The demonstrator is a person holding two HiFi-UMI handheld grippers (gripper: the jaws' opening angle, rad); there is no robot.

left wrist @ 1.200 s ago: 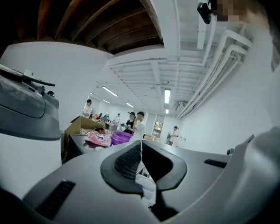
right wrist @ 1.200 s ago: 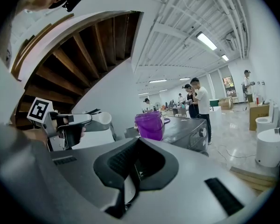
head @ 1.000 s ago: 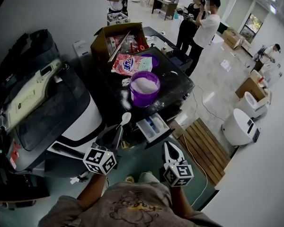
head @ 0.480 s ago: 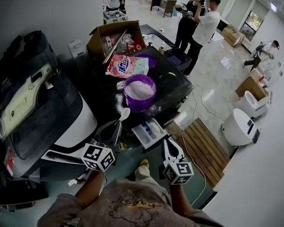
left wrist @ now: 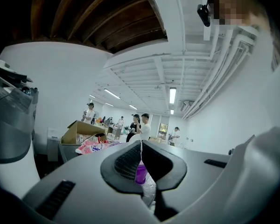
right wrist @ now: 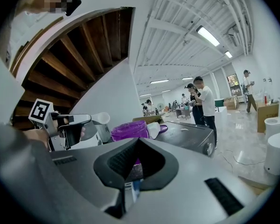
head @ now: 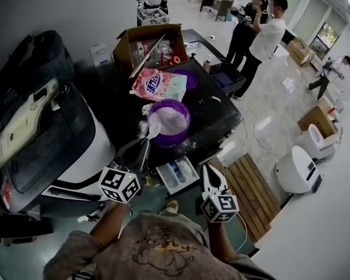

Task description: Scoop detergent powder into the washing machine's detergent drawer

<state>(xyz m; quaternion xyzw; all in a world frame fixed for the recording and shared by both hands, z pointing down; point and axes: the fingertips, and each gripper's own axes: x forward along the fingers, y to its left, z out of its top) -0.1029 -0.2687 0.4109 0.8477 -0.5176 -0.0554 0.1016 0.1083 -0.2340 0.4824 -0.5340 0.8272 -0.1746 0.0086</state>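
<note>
The left gripper (head: 144, 150) is squeezing the thin handle of a white spoon (head: 154, 132), with its jaws pressed together on it. The spoon is pointing away from the person, its long way running from the gripper toward the purple tub (head: 176, 139). Its round end is sitting right at the tub's near edge. White powder (head: 171, 120) is filling the tub. The tub is standing on the black worktop (head: 213, 112), near a pink bag (head: 158, 84) and a brown box (head: 154, 30). The drawer (head: 176, 174) is sticking out below the tub, with its long side pointing at the person. It is lying between the two grippers. The right gripper (head: 206, 169) is hanging just beside the drawer, its jaws closed with nothing in them.
</note>
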